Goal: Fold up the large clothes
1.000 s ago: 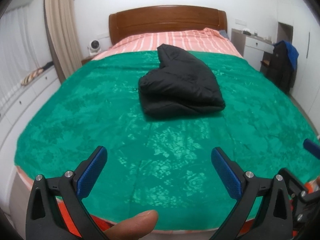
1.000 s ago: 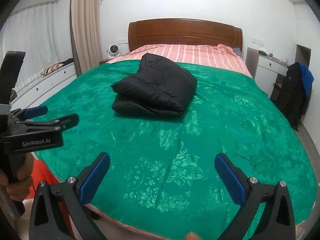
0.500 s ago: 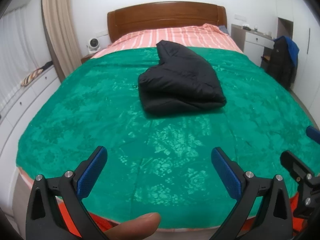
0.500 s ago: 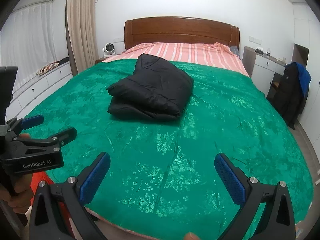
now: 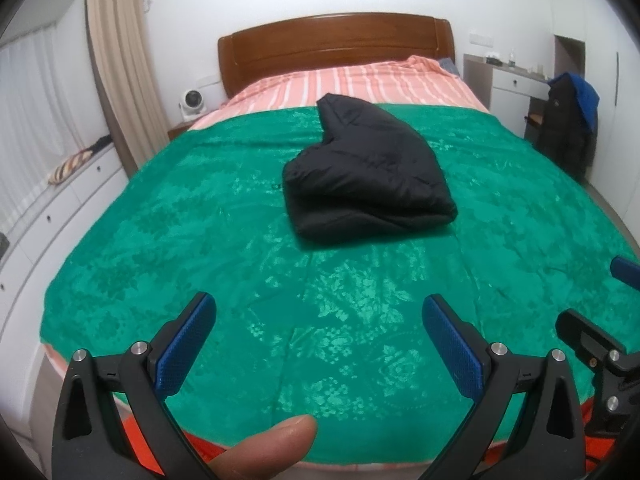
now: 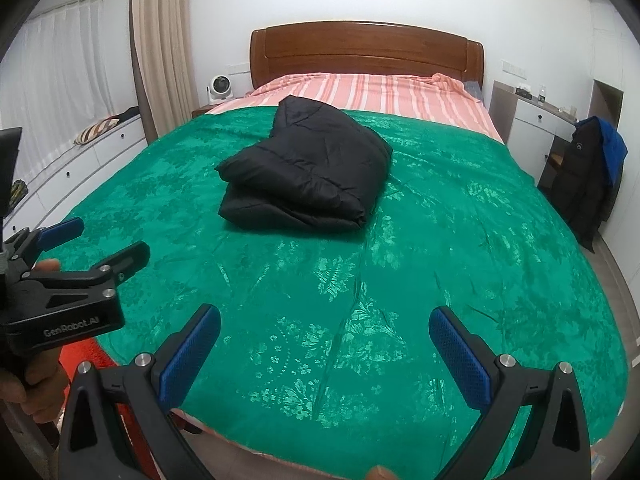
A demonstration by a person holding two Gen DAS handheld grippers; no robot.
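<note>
A black puffy jacket (image 5: pixel 364 176) (image 6: pixel 308 172) lies folded into a thick bundle in the middle of the bed, on the green bedspread (image 5: pixel 192 216) (image 6: pixel 480 232). My left gripper (image 5: pixel 320 340) hangs open over the foot of the bed, well short of the jacket, nothing between its blue pads. My right gripper (image 6: pixel 324 348) is open too, likewise near the foot edge and empty. The right wrist view shows the left gripper (image 6: pixel 96 248) from the side at its left edge, held by a hand (image 6: pixel 36 376). A thumb tip (image 5: pixel 264 452) shows at the bottom of the left wrist view.
A wooden headboard (image 5: pixel 336 52) and striped pink sheet (image 5: pixel 360 84) lie beyond the jacket. White drawer units (image 6: pixel 80 168) run along the left wall, with a small fan (image 6: pixel 218 88) on a nightstand. At the right, a dark coat (image 6: pixel 588 176) hangs by a white desk (image 6: pixel 536 120).
Both grippers have drifted slightly, so the jacket sits a little lower in each view. The jacket itself has not moved, and both grippers stay open.
</note>
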